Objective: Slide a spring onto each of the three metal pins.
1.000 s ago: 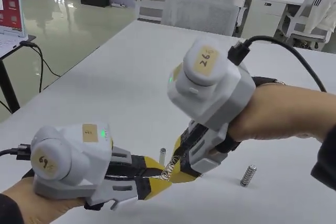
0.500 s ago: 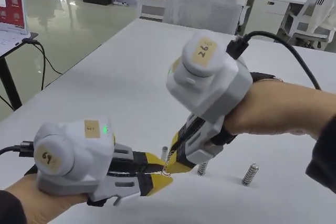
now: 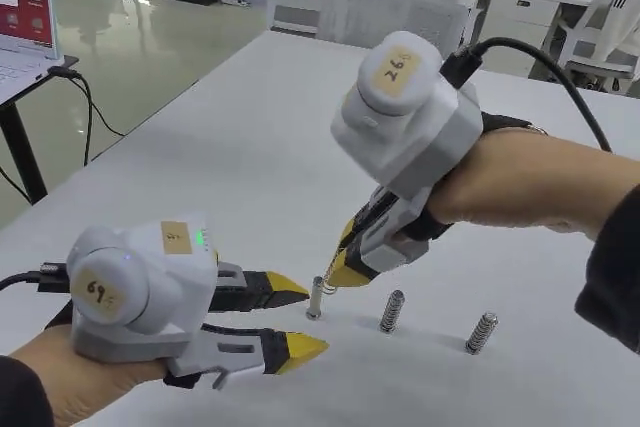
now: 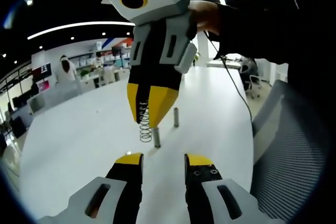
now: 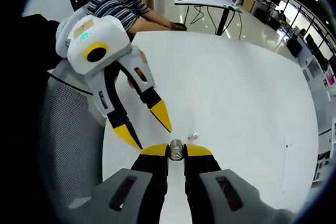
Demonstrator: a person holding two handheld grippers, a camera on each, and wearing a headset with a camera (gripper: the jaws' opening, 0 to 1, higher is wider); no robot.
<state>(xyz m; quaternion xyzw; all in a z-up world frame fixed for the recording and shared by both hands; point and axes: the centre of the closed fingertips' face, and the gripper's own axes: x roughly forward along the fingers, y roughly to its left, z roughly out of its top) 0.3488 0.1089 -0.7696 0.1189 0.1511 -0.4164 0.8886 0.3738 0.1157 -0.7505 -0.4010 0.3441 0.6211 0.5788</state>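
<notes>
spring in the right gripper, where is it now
In the left gripper view the spring hangs clamped in the right gripper, with its lower end just above and beside the pin nearest the left gripper.

I see a smooth matt table — pin and spring gleam bare metal; right gripper casing, matt plastic.

Head view: small coiled metal spring mostly hidden behind right gripper yellow tips; can't tell if it touches bare metal pin. Left gripper view: spring's upper coils tucked betw. those jaws. Right gripper view: spring seen end-on, length hidden; pin just a tiny speck. Left hand cut off at bottom edge.
</notes>
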